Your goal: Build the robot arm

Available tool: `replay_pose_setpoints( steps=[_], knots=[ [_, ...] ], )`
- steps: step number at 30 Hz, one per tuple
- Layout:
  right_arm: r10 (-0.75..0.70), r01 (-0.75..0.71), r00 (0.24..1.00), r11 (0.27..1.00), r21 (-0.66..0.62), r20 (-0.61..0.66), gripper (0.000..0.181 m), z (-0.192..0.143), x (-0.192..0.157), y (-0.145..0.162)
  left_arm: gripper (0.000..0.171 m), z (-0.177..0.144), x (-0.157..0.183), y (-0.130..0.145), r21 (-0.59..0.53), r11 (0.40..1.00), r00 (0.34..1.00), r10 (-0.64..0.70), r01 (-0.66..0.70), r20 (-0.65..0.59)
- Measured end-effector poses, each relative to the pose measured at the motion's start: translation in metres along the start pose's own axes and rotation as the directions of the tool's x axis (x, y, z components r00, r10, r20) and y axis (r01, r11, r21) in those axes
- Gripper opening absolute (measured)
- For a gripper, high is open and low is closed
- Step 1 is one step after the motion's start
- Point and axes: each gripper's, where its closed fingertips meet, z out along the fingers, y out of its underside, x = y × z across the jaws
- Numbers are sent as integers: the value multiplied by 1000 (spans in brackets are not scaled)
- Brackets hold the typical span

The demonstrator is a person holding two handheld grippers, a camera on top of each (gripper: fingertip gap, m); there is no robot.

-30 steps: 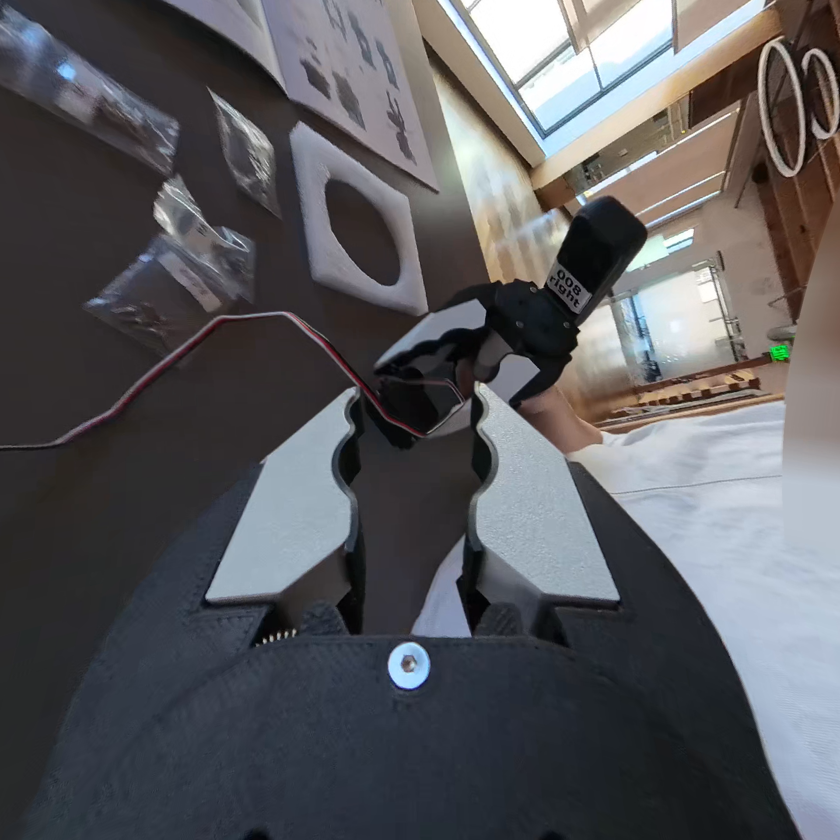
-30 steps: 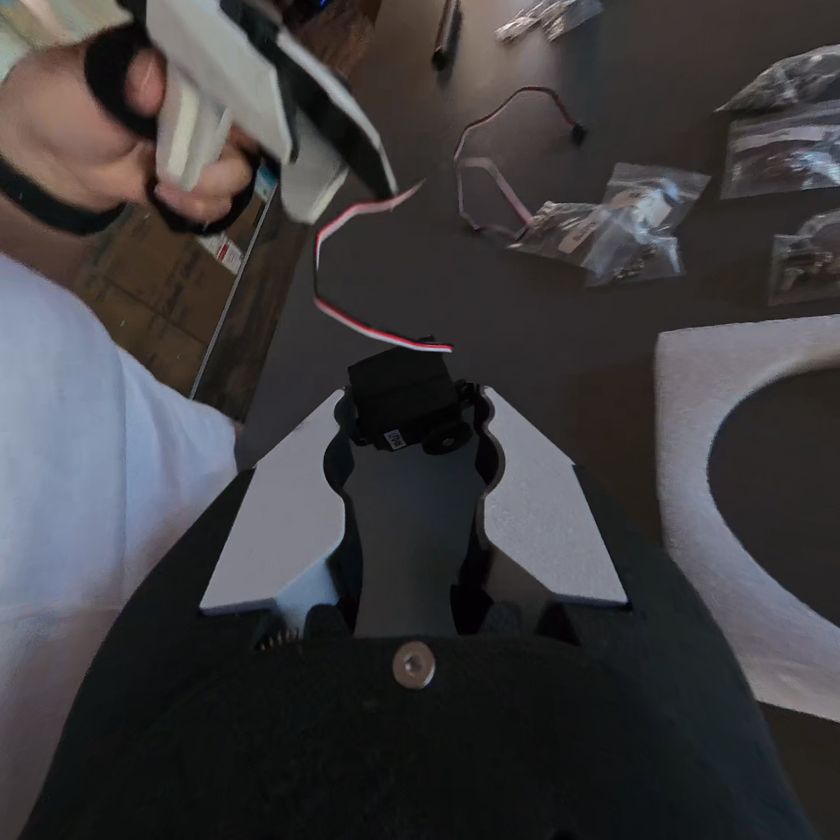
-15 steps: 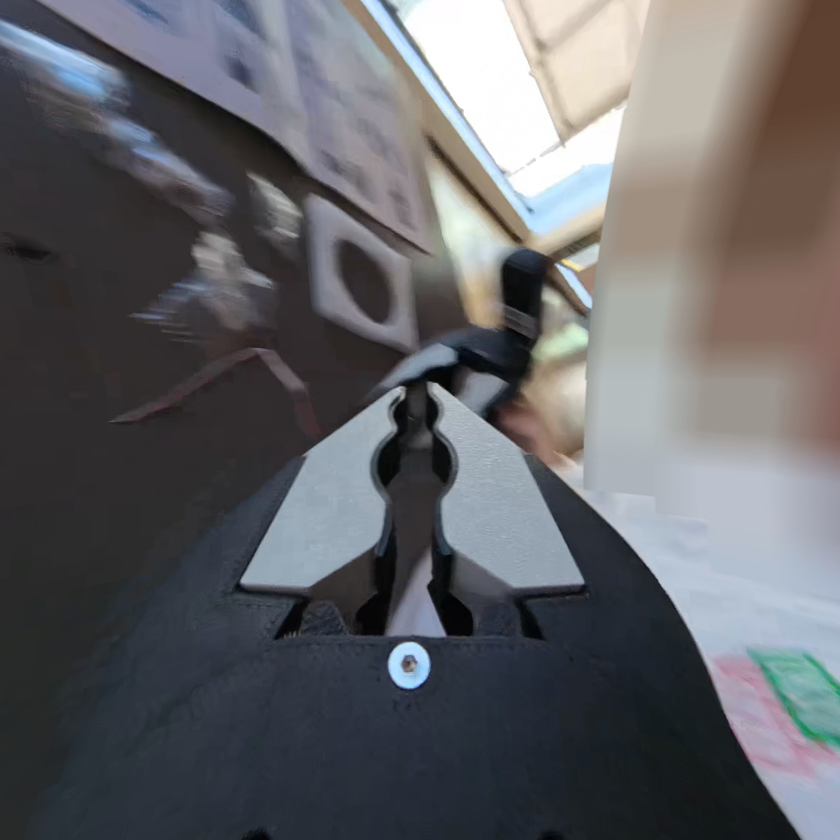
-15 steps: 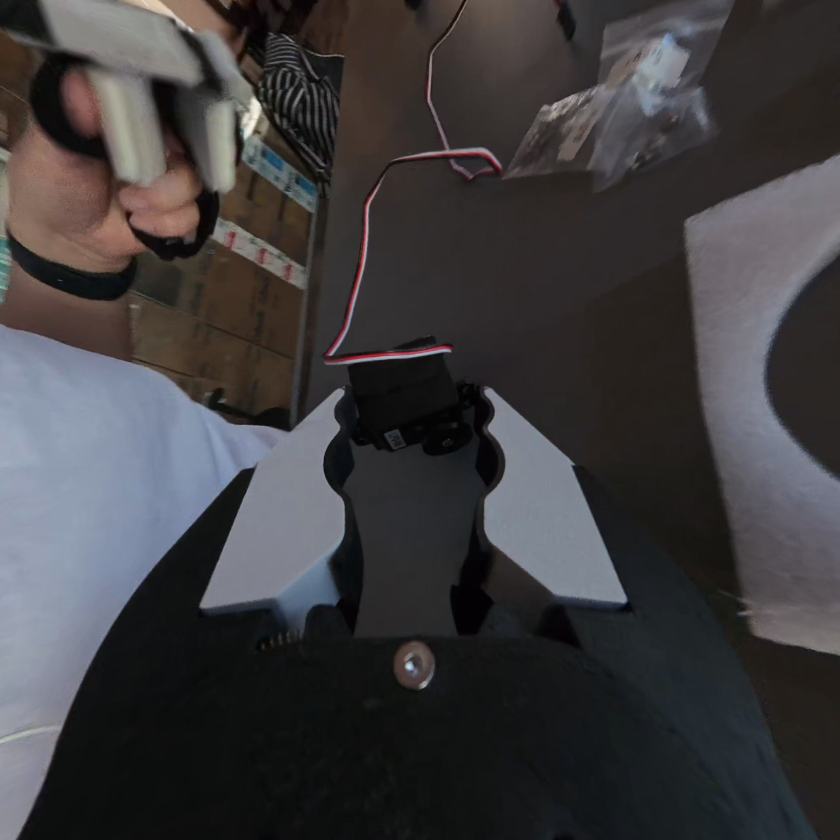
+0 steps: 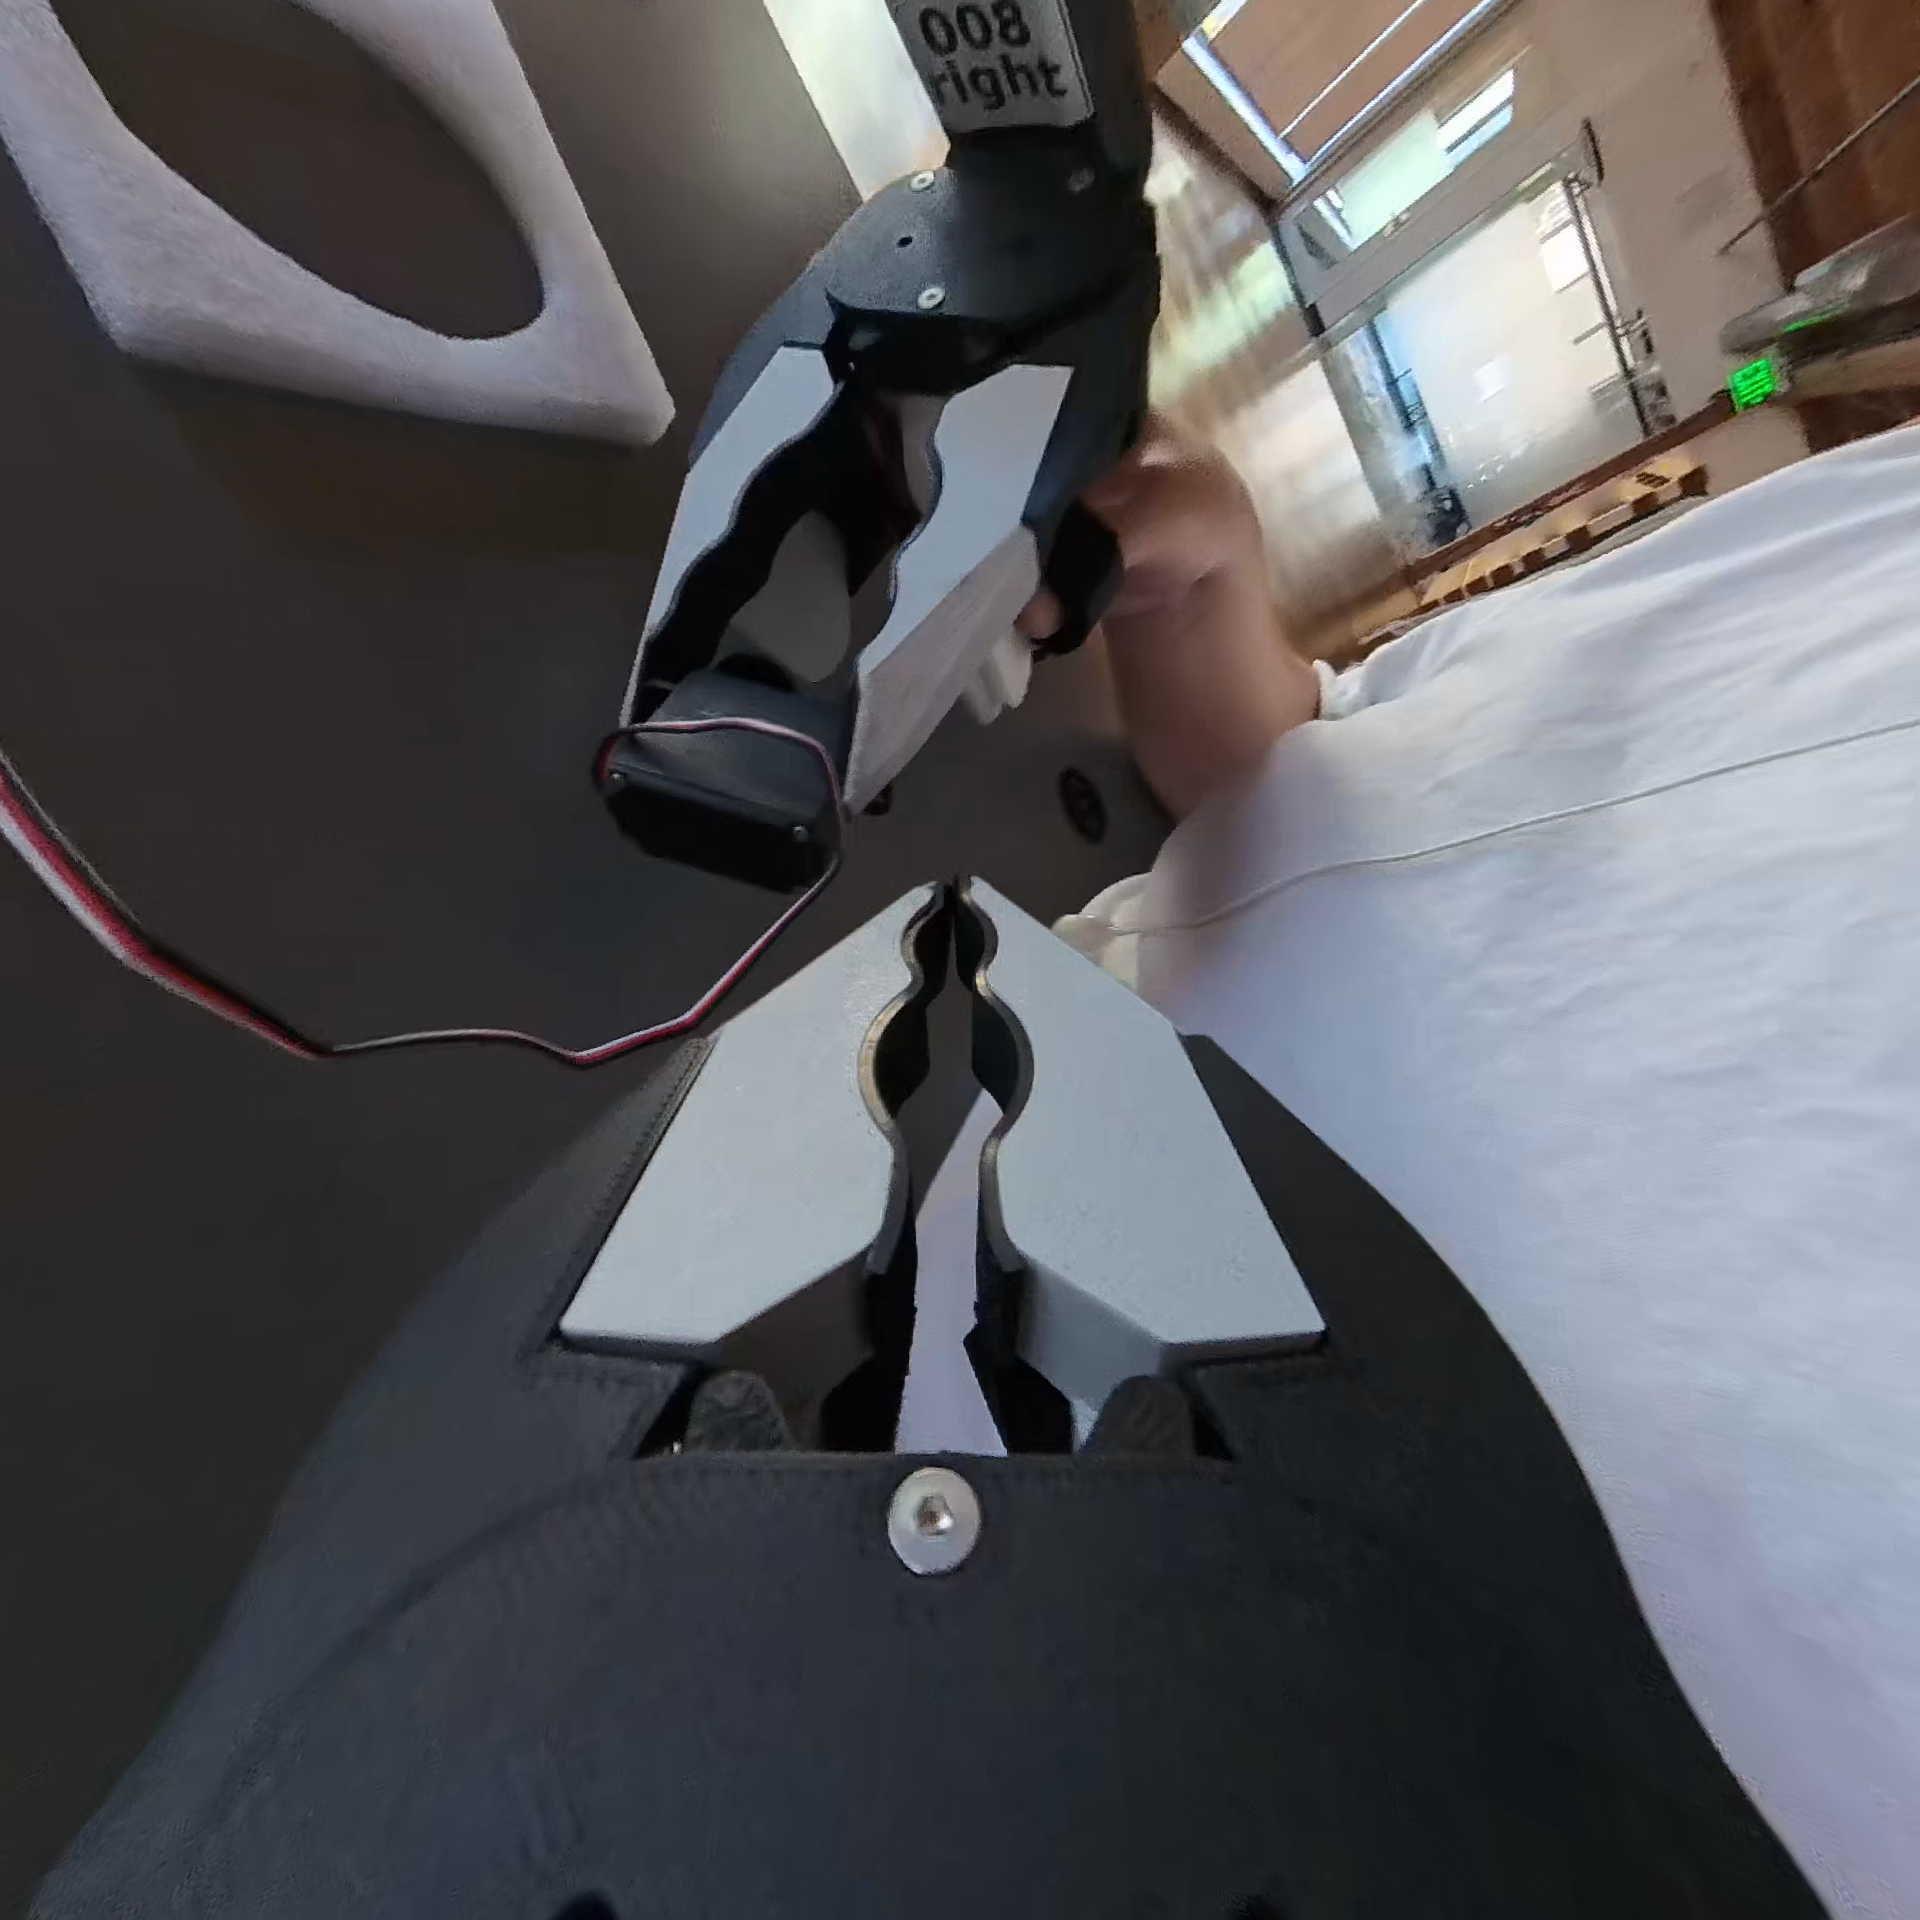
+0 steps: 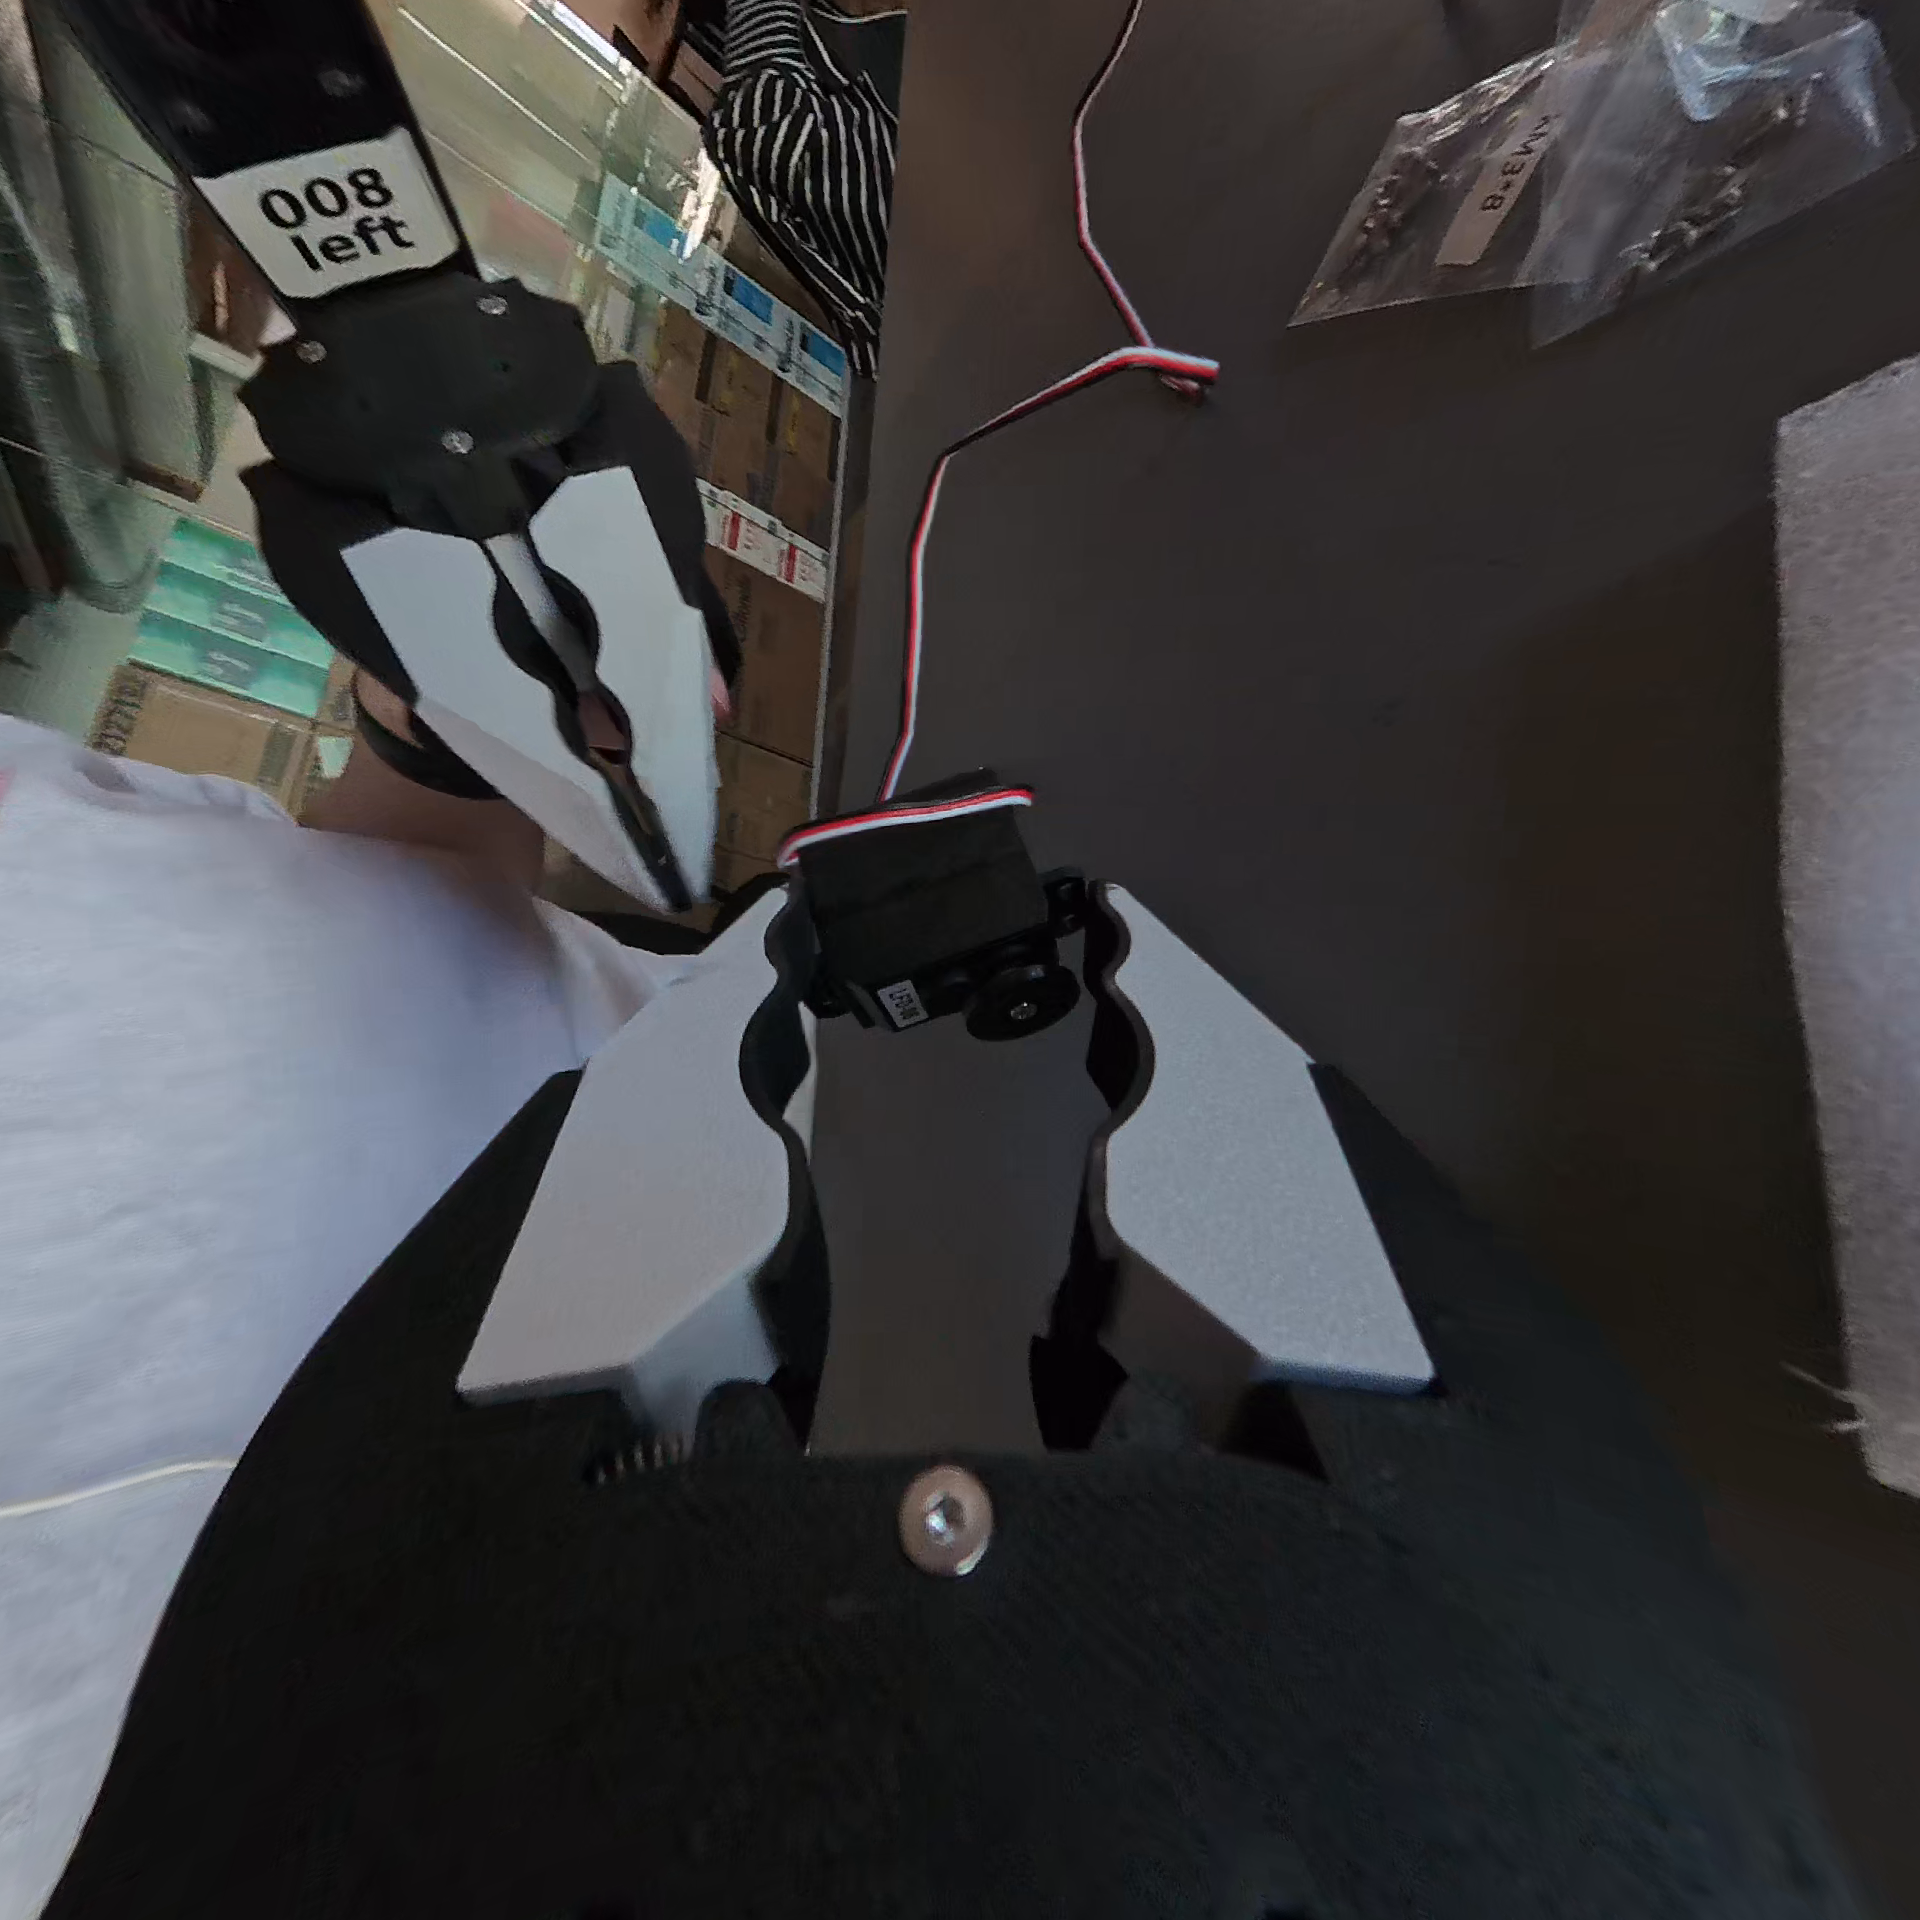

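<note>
Pinching a black servo by its two sides, at the very tips of the right gripper; lifted clear of the bench, over its near edge beside a white shirt; horn end turned back toward the right wrist camera, flat rear cover toward the left one. Trailing from the servo's top, a red, white and black lead; looping down to the dark bench and away toward its far side, slack, not snagged as far as can be seen. Pressed together on nothing, the jaws of the left gripper; pointing at the servo's rear cover from just beside it, not touching. Farther along the bench: a white foam square with a round hole, and clear bags of small parts near the lead. Judged from such a shallow bite: hold the squeeze even and square across the case, since a body caught only at the tips could twist out; leave the lead its slack and avoid dragging it across the bags; bring the shut left tips no nearer without parting them, lest a nudge on the cover turn the servo in its pinch.
</note>
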Motion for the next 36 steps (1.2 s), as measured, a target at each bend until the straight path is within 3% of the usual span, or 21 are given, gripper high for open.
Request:
replay_pose_setpoints(
  steps=[6,9,13,17,19,22,26,28,30,33,35,36],
  knots=[
    [-20,24,998,998,-59,66,53,9,-14,13,0,-10,-15,-22,178,984,997,-15,2,72],
    [-33,42,989,998,-55,142,53,14,-26,17,1,-7,-27,-23,183,983,995,-39,22,94],
    [-40,44,975,999,-15,220,53,10,-37,14,0,3,-41,-18,121,993,986,-7,-13,167],
    [-39,37,989,999,21,143,52,-1,-17,8,7,-1,-45,-28,113,988,971,78,-106,227],
    [-61,57,992,998,40,108,53,-7,-9,3,18,-8,-39,-37,118,976,962,155,-185,225],
    [-105,101,992,993,60,74,53,-14,-1,-3,38,-17,-25,-45,83,932,917,329,-354,224],
    [-128,126,991,991,47,47,53,-16,6,-2,39,-10,-24,-37,-65,830,789,549,-554,275],
    [-116,114,992,993,44,55,53,-15,6,-1,38,-1,-27,-24,-144,794,752,607,-591,259],
    [-110,108,993,993,44,51,53,-15,7,-1,42,11,-30,-11,-188,797,766,603,-574,221],
    [-125,123,992,990,67,31,53,-18,8,-4,34,25,-44,5,-248,816,792,571,-522,216],
    [-158,157,987,984,84,0,53,-21,10,-6,0,29,-46,16,-285,799,786,589,-530,188],
    [-180,182,983,980,86,-26,53,-22,12,-7,0,28,-45,16,-289,790,777,601,-542,188]
  ],
)
